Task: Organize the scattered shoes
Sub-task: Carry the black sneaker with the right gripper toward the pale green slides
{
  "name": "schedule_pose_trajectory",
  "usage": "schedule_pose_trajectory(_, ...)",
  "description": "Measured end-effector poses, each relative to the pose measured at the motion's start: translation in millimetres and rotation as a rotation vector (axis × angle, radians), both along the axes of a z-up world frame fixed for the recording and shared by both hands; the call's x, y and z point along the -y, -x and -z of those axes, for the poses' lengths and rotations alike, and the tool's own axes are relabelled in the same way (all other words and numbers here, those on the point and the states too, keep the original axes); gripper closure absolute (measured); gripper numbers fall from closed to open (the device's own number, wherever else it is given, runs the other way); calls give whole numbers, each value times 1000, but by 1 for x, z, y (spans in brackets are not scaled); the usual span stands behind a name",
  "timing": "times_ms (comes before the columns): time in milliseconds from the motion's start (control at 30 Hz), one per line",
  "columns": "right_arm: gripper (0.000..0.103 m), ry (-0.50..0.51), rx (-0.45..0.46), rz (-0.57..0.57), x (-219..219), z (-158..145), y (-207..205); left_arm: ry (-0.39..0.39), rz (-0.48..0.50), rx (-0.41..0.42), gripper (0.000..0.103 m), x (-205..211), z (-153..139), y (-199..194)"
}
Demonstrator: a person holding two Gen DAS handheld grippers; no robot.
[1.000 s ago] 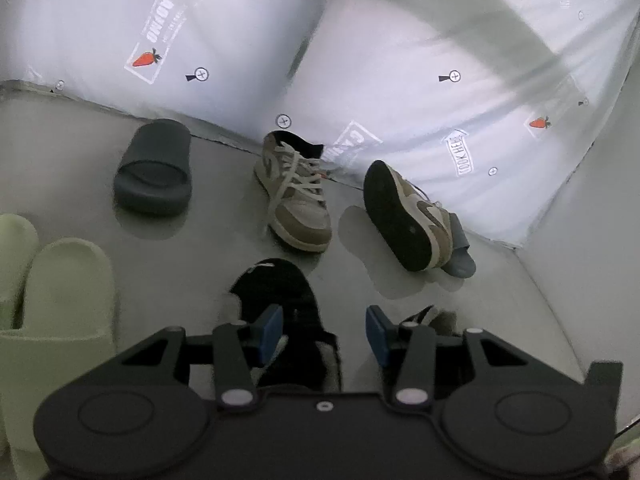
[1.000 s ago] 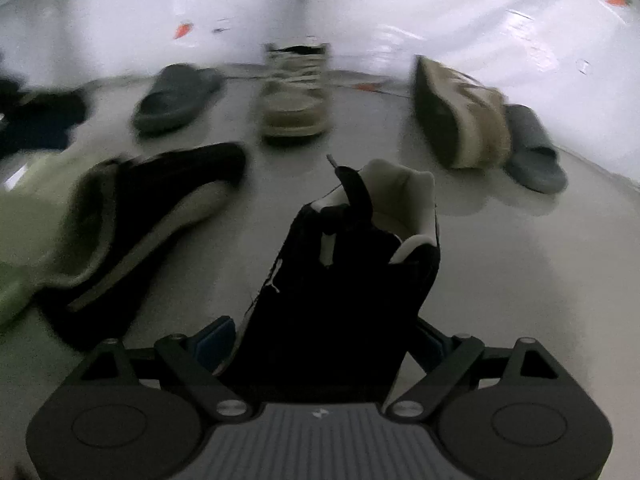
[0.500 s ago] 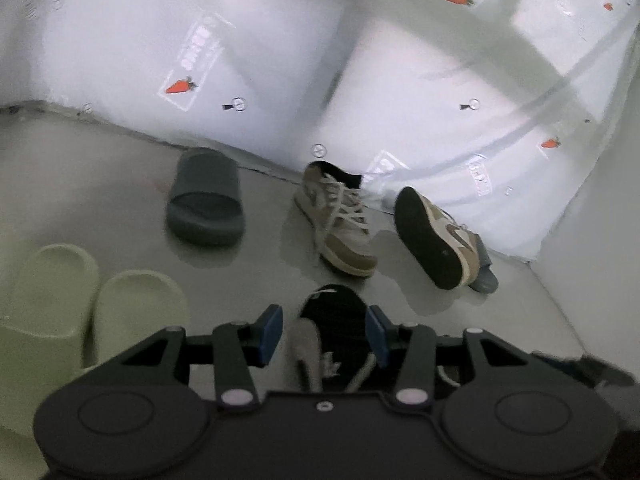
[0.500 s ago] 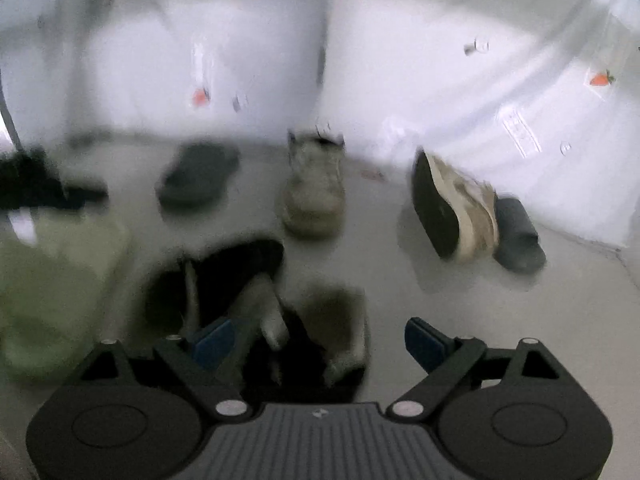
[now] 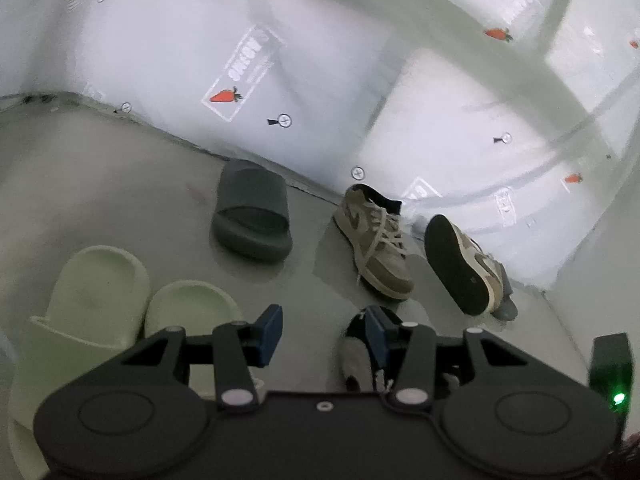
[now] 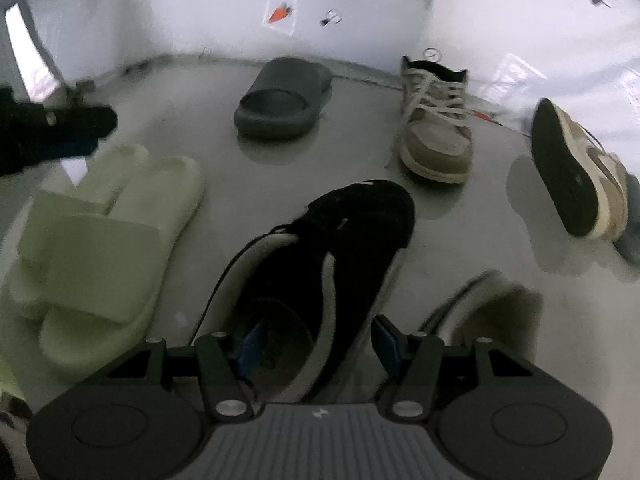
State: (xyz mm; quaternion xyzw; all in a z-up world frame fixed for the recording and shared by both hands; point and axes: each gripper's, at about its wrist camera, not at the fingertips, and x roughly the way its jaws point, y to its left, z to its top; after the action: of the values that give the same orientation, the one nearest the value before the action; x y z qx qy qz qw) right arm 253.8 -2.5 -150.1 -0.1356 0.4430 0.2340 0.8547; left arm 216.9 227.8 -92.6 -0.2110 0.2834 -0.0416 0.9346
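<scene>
A black sneaker (image 6: 332, 256) lies on the grey floor (image 6: 460, 216) at the centre of the right wrist view, its heel between the spread fingers of the right tool (image 6: 316, 346), which grips nothing. A second, blurred shoe (image 6: 492, 308) sits just beside it at lower right. Two pale green slides (image 6: 100, 236) lie side by side at the left, a dark grey slide (image 6: 280, 100) at upper centre. A tan laced sneaker (image 6: 436, 120) stands upright at upper right; its mate (image 6: 576, 172) is tipped on its side at the right edge, sole showing. In the left wrist view the left tool (image 5: 322, 330) is released and empty above bare floor, the black sneaker's toe beside its right finger (image 5: 378, 330)
</scene>
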Motion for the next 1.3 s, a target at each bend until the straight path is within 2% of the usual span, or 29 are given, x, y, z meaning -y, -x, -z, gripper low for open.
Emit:
schedule_pose_trajectory(67, 42, 42, -11, 24, -13, 12, -14, 15, -10, -2, 56, -2, 1, -4)
schedule_pose_trajectory(167, 46, 33, -4, 53, -13, 20, -26, 26, -6, 0, 56, -3, 1, -10)
schedule_pose_trajectory(200, 51, 27, 8, 61, -13, 22, -27, 24, 0, 4, 56, -2, 0, -12)
schedule_pose_trajectory(233, 63, 26, 24, 75, -11, 21, -28, 22, 6, 7, 56, -1, 0, -14)
schedule_pose_trajectory(267, 69, 28, 37, 89, -9, 19, -29, 22, 10, 9, 56, 0, -1, -16)
schedule_pose_trajectory(367, 78, -34, 43, 131, 5, 13, -31, 23, 20, 14, 56, 2, -2, -20)
schedule_pose_trajectory(433, 82, -61, 93, 147, 10, 4, -27, 21, 27, 16, 56, 3, -3, -22)
schedule_pose_trajectory(467, 82, -72, 136, 132, 12, -4, -24, 19, 30, 17, 56, 4, -3, -22)
schedule_pose_trajectory(633, 82, -187, 193, 139, 22, -33, -23, 12, 41, 18, 56, 8, -5, -22)
schedule_pose_trajectory(800, 82, -339, 277, 277, 65, -70, -25, 3, 49, 8, 56, 12, -5, -19)
schedule_pose_trajectory(933, 82, -370, 342, 415, 115, -85, -29, -12, 69, -2, 56, 18, -4, -18)
schedule_pose_trajectory(1033, 82, -318, 386, 518, 156, -81, -25, -21, 93, -11, 56, 24, -2, -17)
schedule_pose_trajectory(1167, 82, -259, 338, 684, 209, -55, -11, -27, 118, -19, 56, 30, 0, -18)
schedule_pose_trajectory(1300, 82, -231, 274, 791, 240, -21, 9, -30, 143, -24, 56, 39, 2, -19)
